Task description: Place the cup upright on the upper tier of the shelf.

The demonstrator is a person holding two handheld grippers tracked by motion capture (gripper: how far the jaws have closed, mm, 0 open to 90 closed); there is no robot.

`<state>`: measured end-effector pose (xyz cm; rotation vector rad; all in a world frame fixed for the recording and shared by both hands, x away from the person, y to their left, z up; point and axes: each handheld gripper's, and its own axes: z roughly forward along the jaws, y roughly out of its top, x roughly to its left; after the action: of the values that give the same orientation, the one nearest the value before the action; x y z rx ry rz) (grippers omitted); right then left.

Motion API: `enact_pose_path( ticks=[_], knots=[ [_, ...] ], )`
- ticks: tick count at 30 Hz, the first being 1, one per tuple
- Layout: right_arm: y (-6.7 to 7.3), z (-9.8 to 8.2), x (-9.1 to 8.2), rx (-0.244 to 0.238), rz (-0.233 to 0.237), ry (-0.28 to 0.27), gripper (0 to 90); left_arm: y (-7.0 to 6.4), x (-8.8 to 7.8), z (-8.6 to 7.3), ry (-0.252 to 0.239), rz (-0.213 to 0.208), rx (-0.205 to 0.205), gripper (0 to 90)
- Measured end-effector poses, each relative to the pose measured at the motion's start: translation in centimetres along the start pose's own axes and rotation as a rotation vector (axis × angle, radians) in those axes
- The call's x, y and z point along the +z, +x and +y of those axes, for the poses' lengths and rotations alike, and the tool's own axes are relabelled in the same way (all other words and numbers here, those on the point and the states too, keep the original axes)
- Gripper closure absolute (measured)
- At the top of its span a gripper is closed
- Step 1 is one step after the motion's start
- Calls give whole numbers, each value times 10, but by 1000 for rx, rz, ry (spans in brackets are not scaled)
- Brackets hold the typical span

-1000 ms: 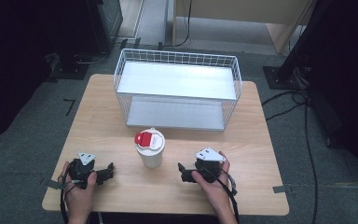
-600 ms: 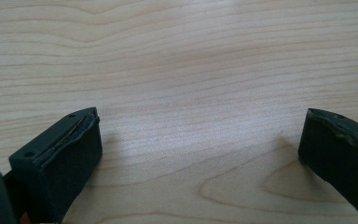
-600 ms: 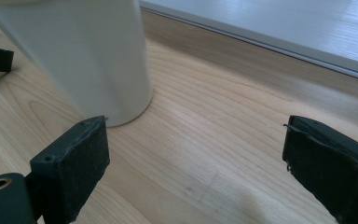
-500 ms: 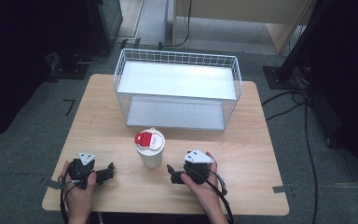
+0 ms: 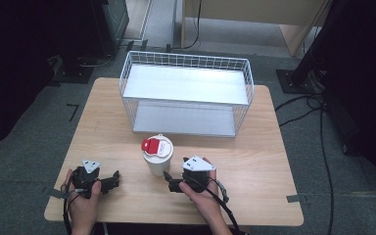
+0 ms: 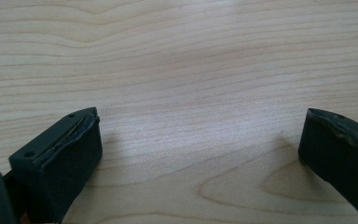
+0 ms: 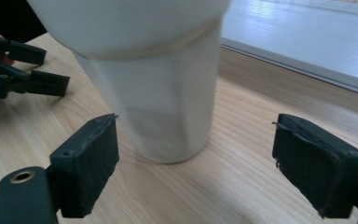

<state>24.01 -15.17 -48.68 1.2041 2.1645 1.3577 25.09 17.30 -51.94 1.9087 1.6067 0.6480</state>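
A white cup [image 5: 157,159] with a red and white lid [image 5: 156,146] stands upright on the wooden table [image 5: 259,147], in front of the wire basket. My right gripper [image 5: 169,181] lies just right of the cup, pointing at its base. In the right gripper view the cup [image 7: 168,93] stands ahead of the right gripper [image 7: 198,135], between its two jaws. Those jaws have just been closing, but they stand wide apart and the pads [image 7: 93,158] do not touch the cup. My left gripper [image 5: 112,179] rests open on the table at the front left, and its jaws [image 6: 200,130] frame only bare wood.
A white wire basket [image 5: 186,56] with a pale floor sits at the back middle of the table. The other hand's gripper [image 7: 18,70] shows beyond the cup in the right gripper view. Cables trail from both grippers toward the front edge.
My right hand has slid left across the table, bringing its gripper close to the cup. The left hand and the cup have stayed put.
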Motion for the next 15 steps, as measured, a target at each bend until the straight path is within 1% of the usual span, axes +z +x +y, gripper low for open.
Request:
enact_pose_path(
  ticks=[5,8,10,15],
  knots=[
    [4,2,7,4,24,-11,141,0,0,0,0,0,0,0],
    [6,4,10,4,25,-13,140,0,0,0,0,0,0,0],
    [11,6,15,-4,24,-17,139,0,0,0,0,0,0,0],
    [15,7,22,-4,8,-29,137,0,0,0,0,0,0,0]
  ],
)
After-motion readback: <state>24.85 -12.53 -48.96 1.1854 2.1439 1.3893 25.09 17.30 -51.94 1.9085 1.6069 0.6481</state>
